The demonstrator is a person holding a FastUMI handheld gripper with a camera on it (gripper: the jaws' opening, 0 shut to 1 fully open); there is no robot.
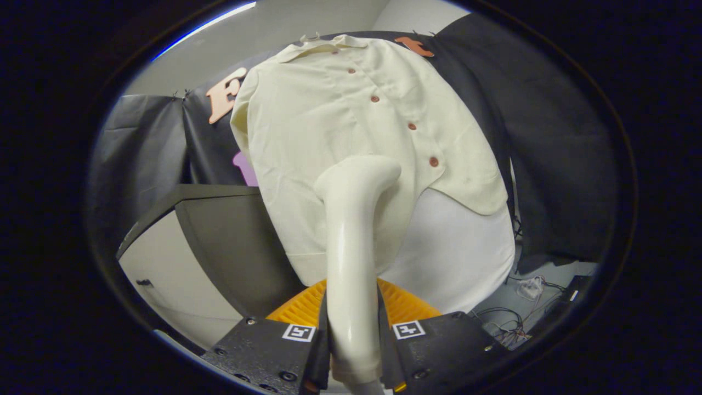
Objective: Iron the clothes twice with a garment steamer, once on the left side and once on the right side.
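A cream short-sleeved shirt (351, 126) with a row of reddish buttons hangs on the booth wall, beyond the fingers. A cream garment steamer (351, 236) stands upright between the fingers, its handle pressed from both sides. Its bent head (364, 173) rests against the lower middle of the shirt, just left of the button row. My gripper (354, 334) is shut on the steamer's handle. The shirt's lower edge hangs over a white surface (455, 258).
A dark grey tabletop edge (219, 219) lies left of the shirt. An orange ribbed thing (403, 307) sits just behind the fingers. Loose cables (515, 318) and a small white box lie on the floor to the right.
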